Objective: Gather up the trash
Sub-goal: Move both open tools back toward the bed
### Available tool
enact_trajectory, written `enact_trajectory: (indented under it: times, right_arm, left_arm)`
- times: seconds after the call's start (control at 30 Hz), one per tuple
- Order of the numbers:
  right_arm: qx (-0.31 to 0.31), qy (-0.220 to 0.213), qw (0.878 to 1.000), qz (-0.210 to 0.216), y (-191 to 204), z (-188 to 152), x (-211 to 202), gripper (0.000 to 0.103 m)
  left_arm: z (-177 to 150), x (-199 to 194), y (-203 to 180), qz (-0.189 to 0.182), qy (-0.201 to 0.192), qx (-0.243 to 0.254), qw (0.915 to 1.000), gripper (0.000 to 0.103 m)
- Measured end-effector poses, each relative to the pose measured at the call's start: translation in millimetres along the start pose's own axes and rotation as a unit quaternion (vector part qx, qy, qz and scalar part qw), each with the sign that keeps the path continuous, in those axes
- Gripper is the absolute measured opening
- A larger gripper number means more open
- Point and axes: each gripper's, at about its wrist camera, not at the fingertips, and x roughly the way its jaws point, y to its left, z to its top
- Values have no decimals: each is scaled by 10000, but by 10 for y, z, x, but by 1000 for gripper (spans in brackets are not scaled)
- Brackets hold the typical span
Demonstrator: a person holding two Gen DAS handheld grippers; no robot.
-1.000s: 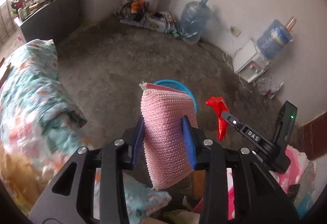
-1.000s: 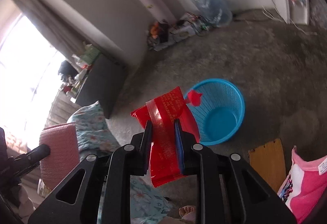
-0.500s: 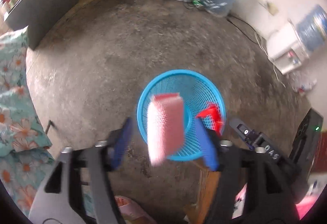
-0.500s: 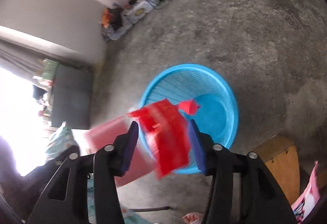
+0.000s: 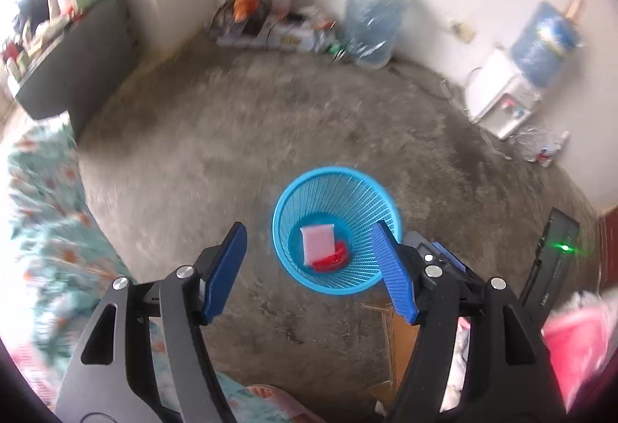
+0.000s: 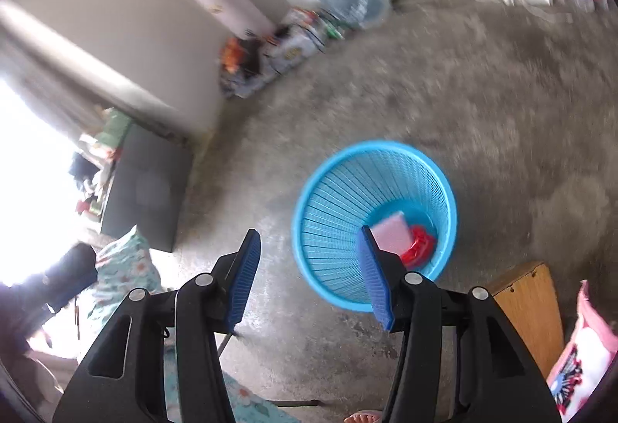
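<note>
Both the left gripper [image 5: 309,268] and the right gripper [image 6: 309,276] hang with jaws spread wide and empty above the blue basket [image 5: 286,207]; the pink sponge [image 5: 317,242] and red wrapper [image 5: 332,258] lie touching on its bottom

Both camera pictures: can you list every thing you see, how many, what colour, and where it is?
basket: one, blue, on the grey floor
sponge: one, pink, lying in the basket
wrapper: one, red, in the basket beside the sponge
water jug: one, clear blue, by the far wall
water dispenser: one, white with a blue bottle, right wall
cabinet: one, dark, left side
bedding: one, floral teal, near left
stool: one, wooden, near right
left gripper: open, empty
right gripper: open, empty
</note>
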Motion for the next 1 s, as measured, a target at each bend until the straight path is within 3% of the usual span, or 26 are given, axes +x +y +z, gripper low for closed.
enact_trajectory:
  times: [0.23,0.43,0.63,0.77,0.87,1.0]
  right_arm:
    - [-1155,-941,9888,92,751,-474,-926,83]
    - [-2402,-1143,9627,495,1367,-909,-1371,87]
    - [-2798,-815,9469,1362,1678,-1167,-1709,87]
    - [-2916,-362,9382,1829,1779,-1344,-1736,86]
    - [-2986,106,9309,2100,1900,-1532,-1647,82]
    - [-3042,747,9208,2325,2002,-1801,-1483,75]
  left_arm:
    - [-459,-1334,363,-176,-805,164,9965,69]
    - [-1194,-2380,792,-42,-1659,82,9861,70]
    - [-2032,-3212,1346,151,-2544,-599,9651,70]
    - [-2587,-3474,1679,403,-2750,-1095,9543,70]
    - [-2922,-3574,1787,598,-2756,-1307,9505,70]
    - [-3179,-3475,1836,647,-2585,-1346,9544,70]
